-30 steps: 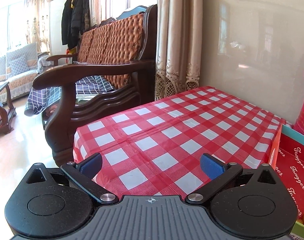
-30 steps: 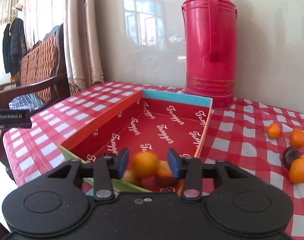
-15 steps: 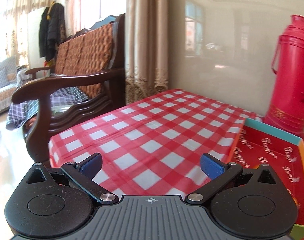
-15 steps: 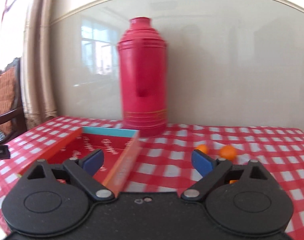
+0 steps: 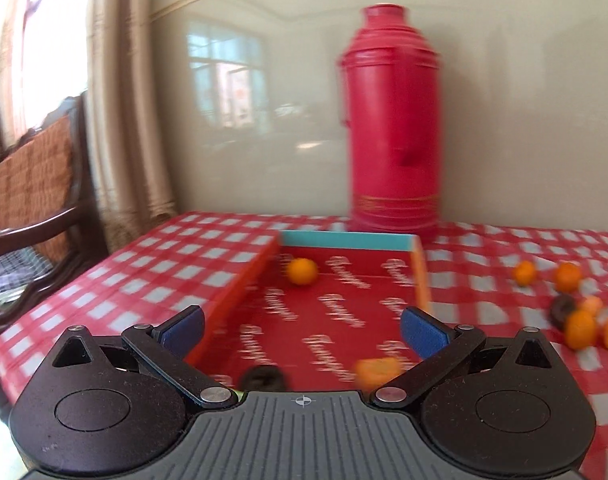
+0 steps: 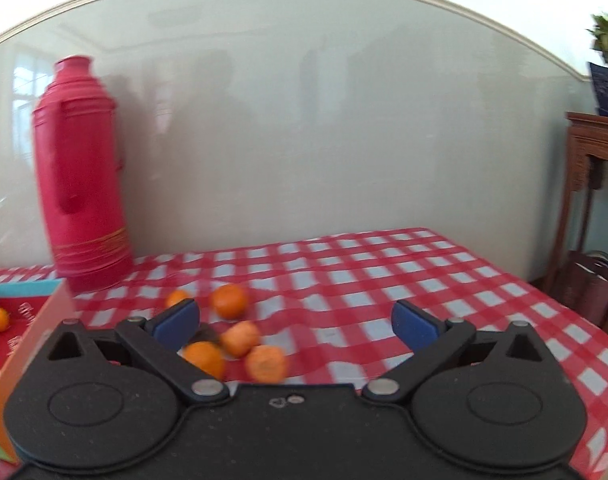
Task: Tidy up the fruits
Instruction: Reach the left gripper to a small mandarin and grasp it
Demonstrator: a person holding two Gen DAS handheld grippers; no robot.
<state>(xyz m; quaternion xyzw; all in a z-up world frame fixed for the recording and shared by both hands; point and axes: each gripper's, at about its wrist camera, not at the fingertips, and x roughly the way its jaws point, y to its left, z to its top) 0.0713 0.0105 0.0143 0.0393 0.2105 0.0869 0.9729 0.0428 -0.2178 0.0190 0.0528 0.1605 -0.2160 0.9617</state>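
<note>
A red box [image 5: 343,312] with a teal far wall is lying open on the table, holding one round orange [image 5: 302,271] near its far left corner, another [image 5: 377,369] near its front. More oranges [image 6: 230,300] are sitting loose in a cluster to its right.

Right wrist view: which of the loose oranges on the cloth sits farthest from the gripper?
The small orange nearest the red flask, at the back of the cluster. The other four lie closer to the open right gripper.
</note>
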